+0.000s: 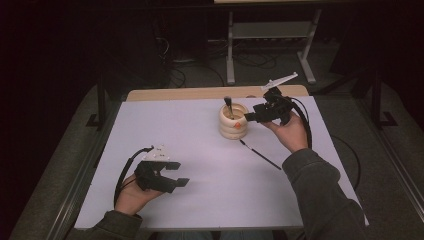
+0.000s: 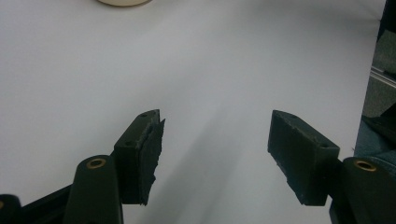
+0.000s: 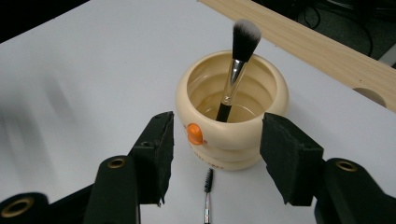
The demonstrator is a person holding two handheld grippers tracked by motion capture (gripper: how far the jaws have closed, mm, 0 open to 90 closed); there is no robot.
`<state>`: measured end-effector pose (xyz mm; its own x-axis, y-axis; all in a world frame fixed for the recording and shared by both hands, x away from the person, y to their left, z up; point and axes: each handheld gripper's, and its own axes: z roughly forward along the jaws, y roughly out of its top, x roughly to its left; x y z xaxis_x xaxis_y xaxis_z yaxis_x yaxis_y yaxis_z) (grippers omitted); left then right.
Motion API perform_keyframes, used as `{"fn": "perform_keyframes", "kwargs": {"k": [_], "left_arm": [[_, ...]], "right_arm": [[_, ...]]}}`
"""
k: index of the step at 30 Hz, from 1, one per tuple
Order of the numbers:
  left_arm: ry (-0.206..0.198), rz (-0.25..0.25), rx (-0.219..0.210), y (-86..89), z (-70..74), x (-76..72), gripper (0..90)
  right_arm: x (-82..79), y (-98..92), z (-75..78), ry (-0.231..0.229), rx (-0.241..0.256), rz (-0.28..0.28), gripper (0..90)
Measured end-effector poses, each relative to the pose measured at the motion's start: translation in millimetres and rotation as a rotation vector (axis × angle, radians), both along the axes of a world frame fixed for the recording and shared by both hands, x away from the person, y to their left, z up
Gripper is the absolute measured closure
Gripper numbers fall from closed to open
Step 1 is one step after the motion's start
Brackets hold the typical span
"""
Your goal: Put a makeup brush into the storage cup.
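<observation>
My right gripper (image 3: 215, 154), jaws open, hovers before the pot (image 3: 232, 112); the thin brush (image 3: 206, 196) lies lengthwise below; left gripper (image 1: 172, 175) open, farther.

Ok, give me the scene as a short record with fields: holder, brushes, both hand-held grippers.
holder: cream ribbed cup with orange emblem, upright on white table
makeup brush: standing in cup, bristles up
thin brush: lying flat on table beside cup, untouched
right hand-held gripper: open, empty, just short of the cup
left hand-held gripper: open, empty, over bare table
</observation>
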<state>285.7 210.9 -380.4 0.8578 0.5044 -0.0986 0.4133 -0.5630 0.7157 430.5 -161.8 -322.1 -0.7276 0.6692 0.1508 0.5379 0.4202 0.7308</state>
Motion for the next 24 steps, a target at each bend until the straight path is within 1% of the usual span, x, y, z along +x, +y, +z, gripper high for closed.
{"fn": "perform_keyframes", "kwargs": {"k": [4,6,7,8,9,11,17,18,23,24], "left_arm": [[-0.001,0.002,-0.005,0.1,0.1,0.0,34.5],[0.001,0.002,-0.002,0.1,0.1,0.1,34.5],[0.001,0.003,-0.005,0.0,0.2,0.0,34.5],[0.002,0.007,-0.014,-0.3,0.1,-0.4,34.4],[0.002,0.005,-0.015,-0.5,0.6,-0.5,34.4],[0.002,0.003,-0.011,-0.7,0.3,-0.2,34.4],[0.003,0.007,-0.014,-0.7,1.5,0.7,34.2],[0.003,0.008,-0.014,-0.7,1.5,0.5,34.2],[0.001,0.009,-0.006,-0.9,0.6,0.5,34.0],[0.002,0.010,-0.007,-0.9,0.9,0.5,33.9]], "right_arm": [[-5.2,-2.1,-1.2,-0.006,-0.003,0.005,42.5],[-5.9,-2.7,-1.3,-0.002,-0.006,0.009,42.5],[-8.1,-3.0,-2.4,0.007,-0.004,0.005,42.1],[-9.3,-4.3,-2.9,0.004,-0.012,0.010,41.8],[-10.7,-4.7,-3.2,0.008,-0.006,0.007,41.8],[-12.2,-5.6,-3.8,0.002,-0.011,0.013,41.8],[-15.5,-8.0,-7.2,0.010,-0.016,0.012,41.8],[-16.4,-8.4,-7.9,0.019,-0.021,0.010,41.7],[-21.4,-9.8,-11.9,0.020,-0.042,0.016,41.8],[-23.1,-10.5,-13.1,0.016,-0.041,0.015,41.8]]}}
